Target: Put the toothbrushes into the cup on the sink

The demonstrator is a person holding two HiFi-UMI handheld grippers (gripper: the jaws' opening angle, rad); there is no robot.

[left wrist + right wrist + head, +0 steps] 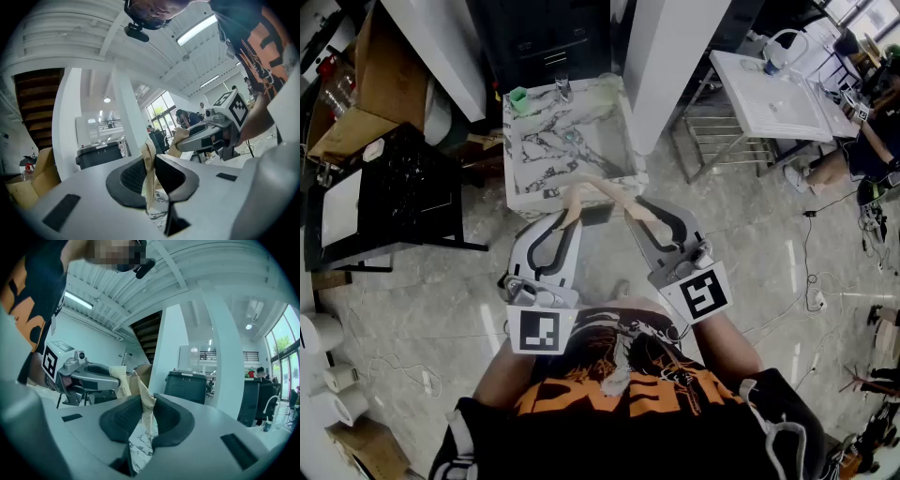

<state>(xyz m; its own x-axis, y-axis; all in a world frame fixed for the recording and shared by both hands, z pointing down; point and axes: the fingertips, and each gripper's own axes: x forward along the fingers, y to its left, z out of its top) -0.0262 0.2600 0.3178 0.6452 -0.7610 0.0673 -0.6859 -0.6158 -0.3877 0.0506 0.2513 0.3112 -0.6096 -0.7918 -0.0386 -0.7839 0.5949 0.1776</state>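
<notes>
A marble-patterned sink [630, 141] stands ahead of me, with a small green cup [518, 97] on its back left corner beside the faucet [563, 89]. Over the sink's front edge I hold a beige paper packet [598, 193] stretched between both grippers. My left gripper [571, 218] is shut on its left end, and the paper [149, 157] shows pinched between the left gripper's [151, 165] pads. My right gripper [635, 215] is shut on the other end, where the paper [146, 401] sits between the right gripper's [145, 412] pads. What is in the packet is hidden.
A black cabinet [398, 192] and a cardboard box [356, 117] stand left of the sink. A white pillar [675, 56] rises just behind it on the right. Farther right are a white table [773, 94] and a seated person [862, 141]. Cables lie on the floor.
</notes>
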